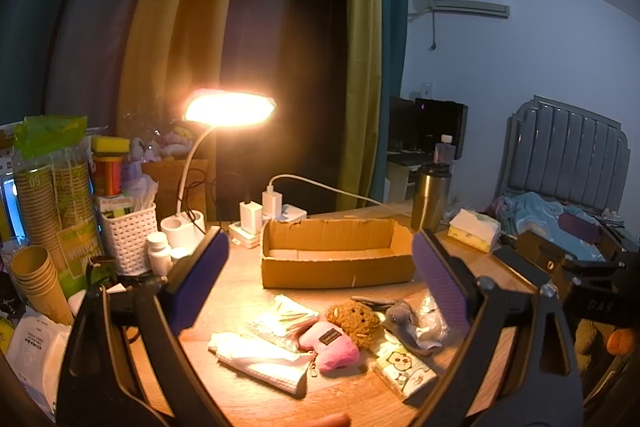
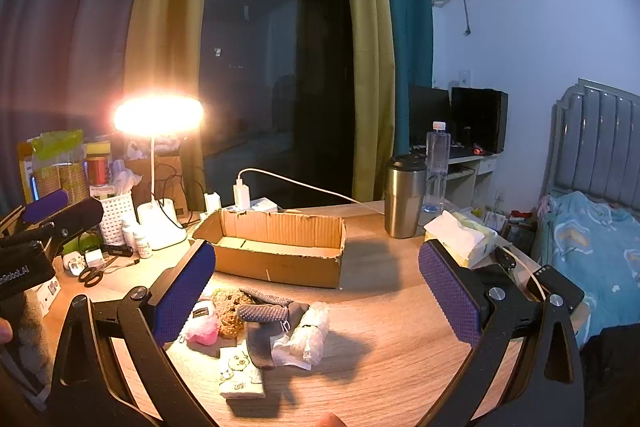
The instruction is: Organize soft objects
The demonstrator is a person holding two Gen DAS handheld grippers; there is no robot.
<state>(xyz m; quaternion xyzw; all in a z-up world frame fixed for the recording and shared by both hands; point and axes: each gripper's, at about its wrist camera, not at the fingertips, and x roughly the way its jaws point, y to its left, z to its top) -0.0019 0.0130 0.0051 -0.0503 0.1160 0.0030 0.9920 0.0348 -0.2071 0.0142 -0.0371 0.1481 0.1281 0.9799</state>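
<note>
So far nothing is sorted: left to right on the wooden desk (image 1: 360,399) lie a white folded cloth (image 1: 262,361), pink plush keychain (image 1: 330,345), brown fuzzy plush (image 1: 354,319), grey knitted toy (image 1: 402,319) and cartoon-printed tissue pack (image 1: 404,373), all near the empty open cardboard box (image 1: 336,259). Left gripper (image 1: 320,281) and right gripper (image 2: 320,291) hover spread wide, holding nothing; judged start, every item left.

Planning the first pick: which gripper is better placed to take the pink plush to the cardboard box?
Left, probably. The pink plush lies centred between the open left gripper, with the cardboard box straight ahead. In the right gripper view it sits behind the left-hand finger.
</note>
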